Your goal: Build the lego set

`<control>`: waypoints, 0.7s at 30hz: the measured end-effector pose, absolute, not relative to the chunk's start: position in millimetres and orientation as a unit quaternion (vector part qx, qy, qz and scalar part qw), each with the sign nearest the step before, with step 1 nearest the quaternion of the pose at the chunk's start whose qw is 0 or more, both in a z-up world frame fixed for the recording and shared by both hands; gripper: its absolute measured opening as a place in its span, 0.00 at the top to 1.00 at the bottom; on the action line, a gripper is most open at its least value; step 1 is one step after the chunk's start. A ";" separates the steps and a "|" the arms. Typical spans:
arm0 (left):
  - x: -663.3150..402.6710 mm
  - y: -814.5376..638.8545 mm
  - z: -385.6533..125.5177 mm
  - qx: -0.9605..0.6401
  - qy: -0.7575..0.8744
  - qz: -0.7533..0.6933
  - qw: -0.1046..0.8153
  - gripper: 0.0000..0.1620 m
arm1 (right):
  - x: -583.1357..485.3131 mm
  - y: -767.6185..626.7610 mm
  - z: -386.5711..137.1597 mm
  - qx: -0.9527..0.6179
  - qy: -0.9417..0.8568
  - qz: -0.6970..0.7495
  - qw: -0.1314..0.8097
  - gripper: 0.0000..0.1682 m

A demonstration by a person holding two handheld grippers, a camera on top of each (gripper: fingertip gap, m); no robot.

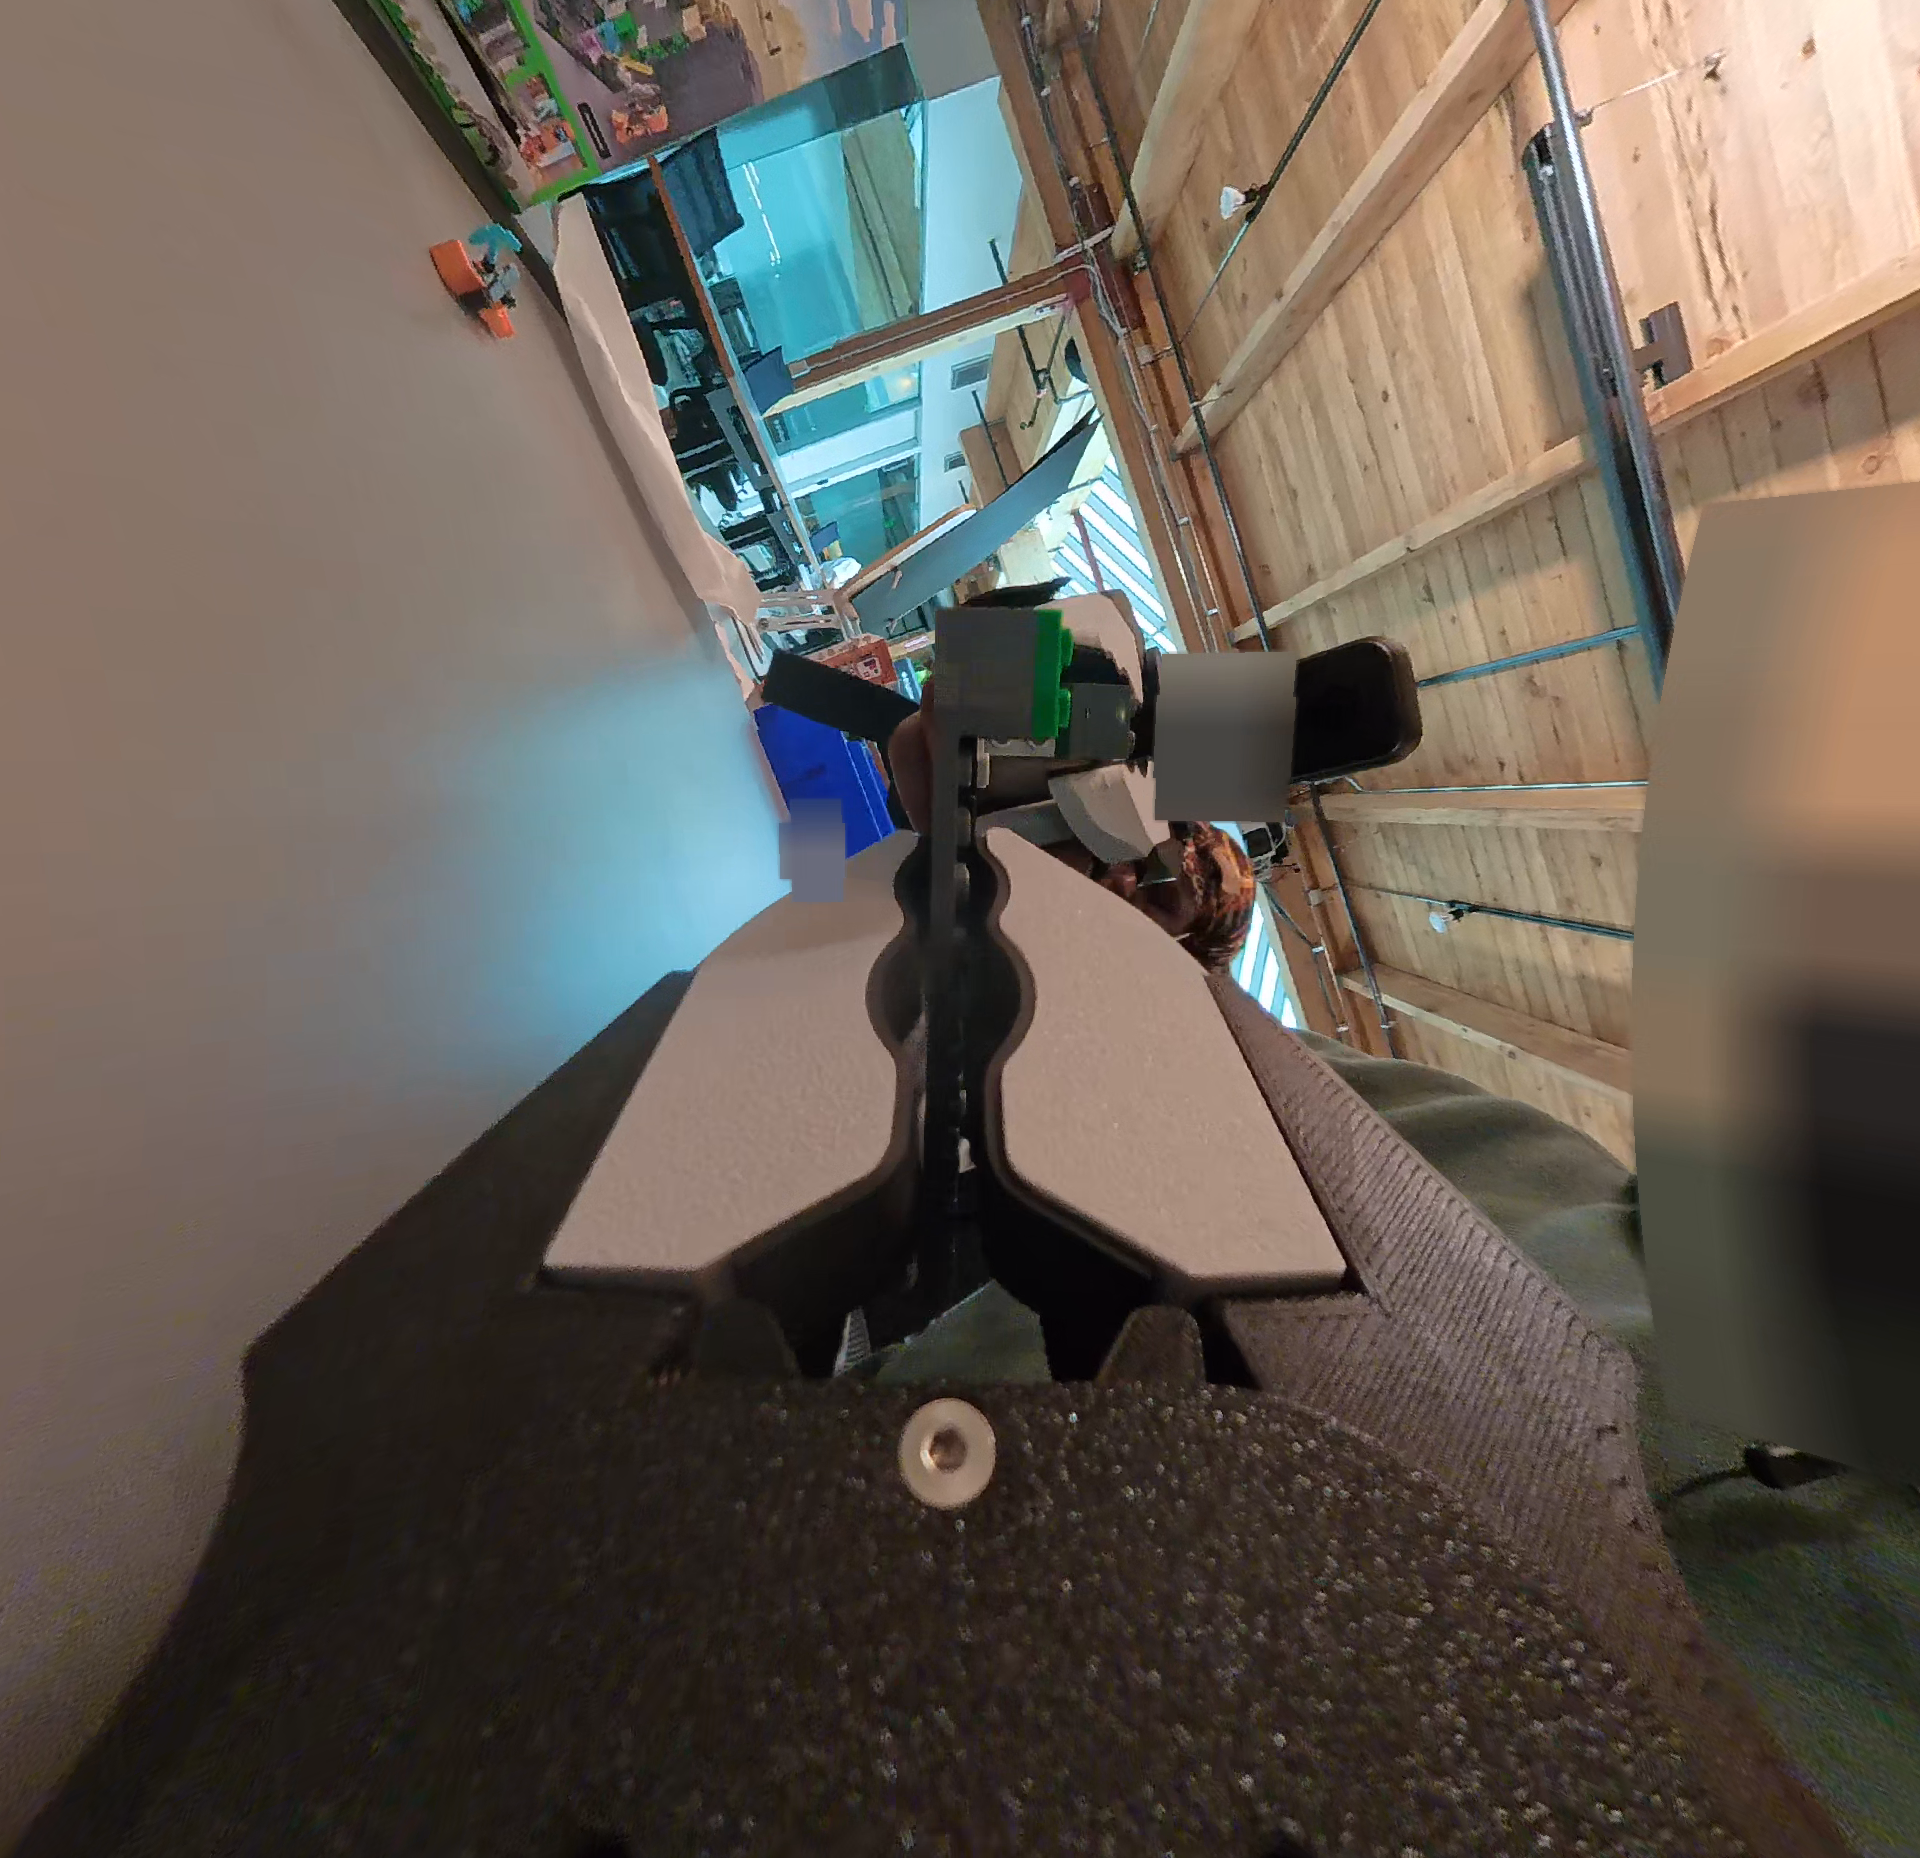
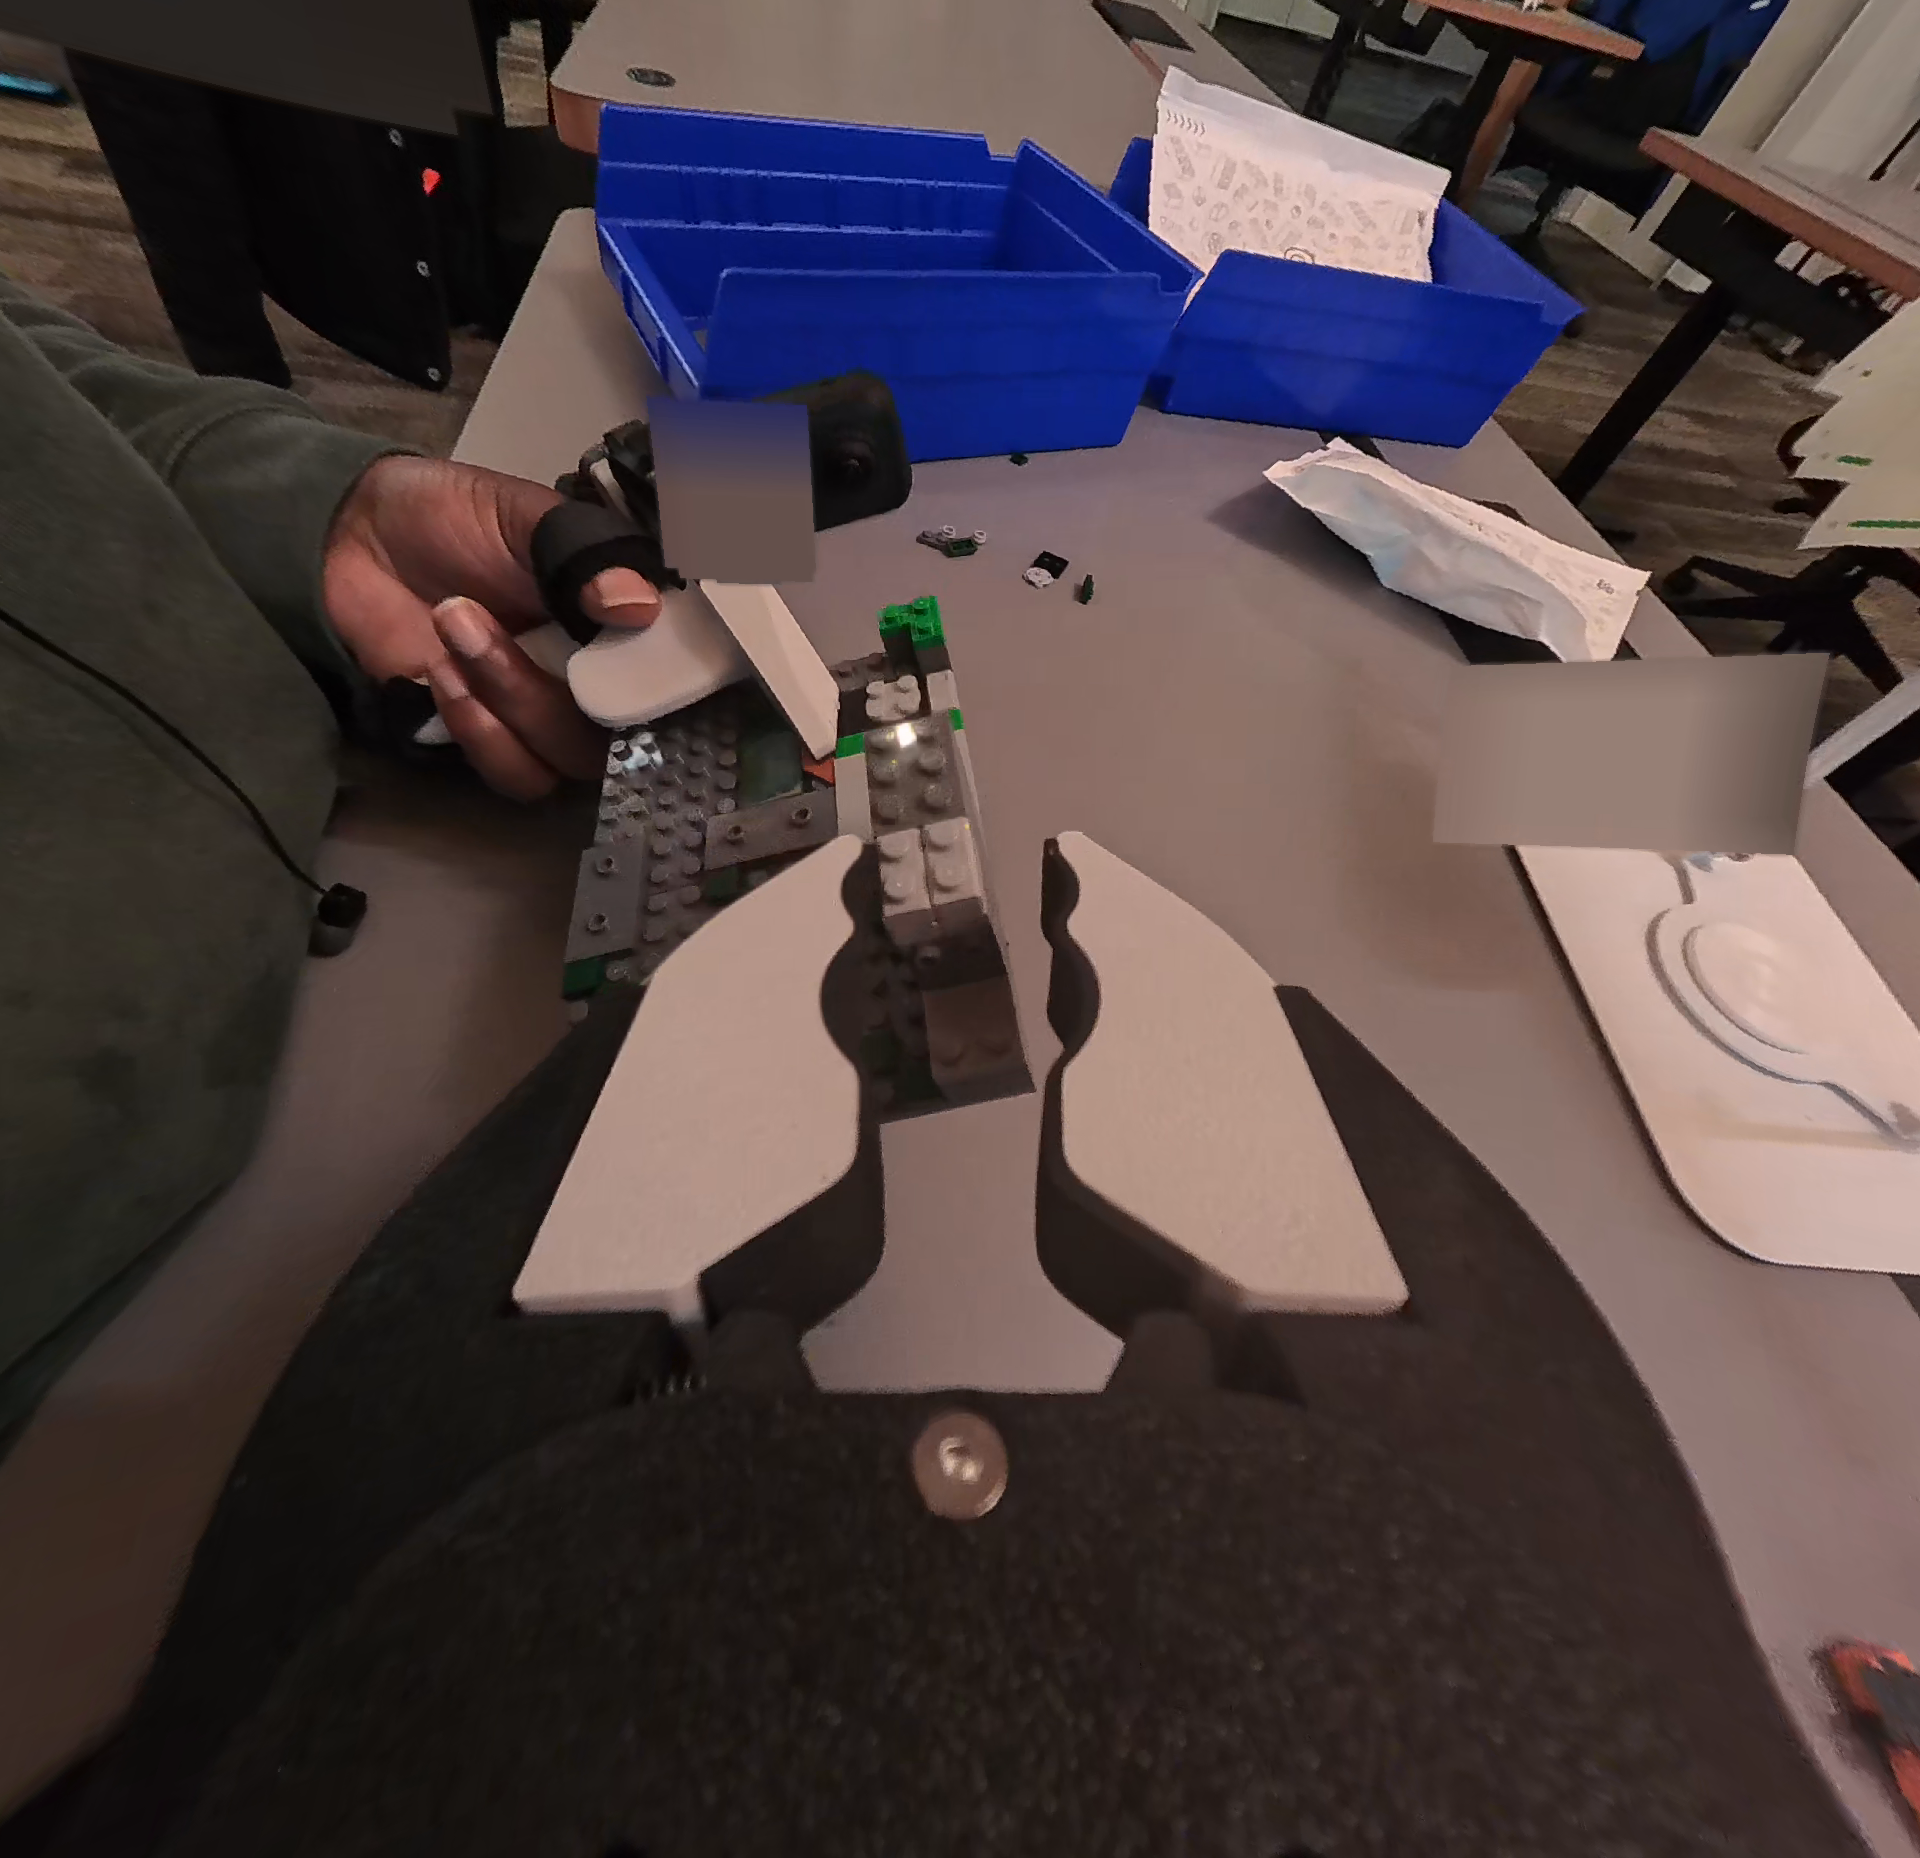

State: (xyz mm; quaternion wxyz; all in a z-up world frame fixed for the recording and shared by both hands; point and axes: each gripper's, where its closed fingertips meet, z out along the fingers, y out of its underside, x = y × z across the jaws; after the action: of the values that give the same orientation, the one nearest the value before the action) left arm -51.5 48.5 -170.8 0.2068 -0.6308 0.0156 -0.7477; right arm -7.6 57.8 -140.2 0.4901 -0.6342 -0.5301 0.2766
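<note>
The lego build [image 2: 790, 832] lies on the grey table [image 2: 1195, 665], a flat dark grey baseplate with a raised wall of light and dark grey bricks along its right edge and a small green cluster [image 2: 912, 619] at the far end. It looks light and rigid, but I judge it fragile at the joints: the wall is stacked from many small bricks and a sideways squeeze or a lift from the top could pop pieces off, so the thin stiff baseplate edge or the low, solid part of the wall seems the safer place to take hold, with pressure going straight down when seating a brick. The plastic is smooth, so a light pinch may slip. In the left wrist view, the left gripper [image 1: 951, 769] is closed onto the edge of the baseplate, its 2 grey fingers [image 1: 769, 1081] meeting the thin dark plate that runs up between them. The right gripper [image 2: 951, 852] is parted, holding nothing, with the near end of the brick wall sitting between its 2 fingers; whether either one touches it I cannot tell. A few loose small pieces [image 2: 951, 539] lie farther out, near 2 blue bins [image 2: 935, 354] and a white paper bag [image 2: 1455, 551].
</note>
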 end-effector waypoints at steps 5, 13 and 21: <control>-52.6 52.9 -172.3 -0.638 0.021 -0.739 0.213 0.96 | -8.9 61.0 -143.9 -0.629 -0.542 0.256 0.495 0.86; -53.6 62.1 -172.2 -0.642 0.030 -0.735 0.215 0.96 | -14.1 68.7 -150.6 -0.626 -0.552 0.245 0.493 0.86; -59.7 74.5 -174.1 -0.644 0.031 -0.733 0.217 0.96 | -20.4 82.4 -153.6 -0.626 -0.550 0.239 0.498 0.88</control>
State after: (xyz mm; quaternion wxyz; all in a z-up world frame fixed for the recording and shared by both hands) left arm -59.7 74.5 -174.1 0.2167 -0.6443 0.0311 -0.7327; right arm -20.4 82.4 -153.6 0.4978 -0.6261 -0.5503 0.2394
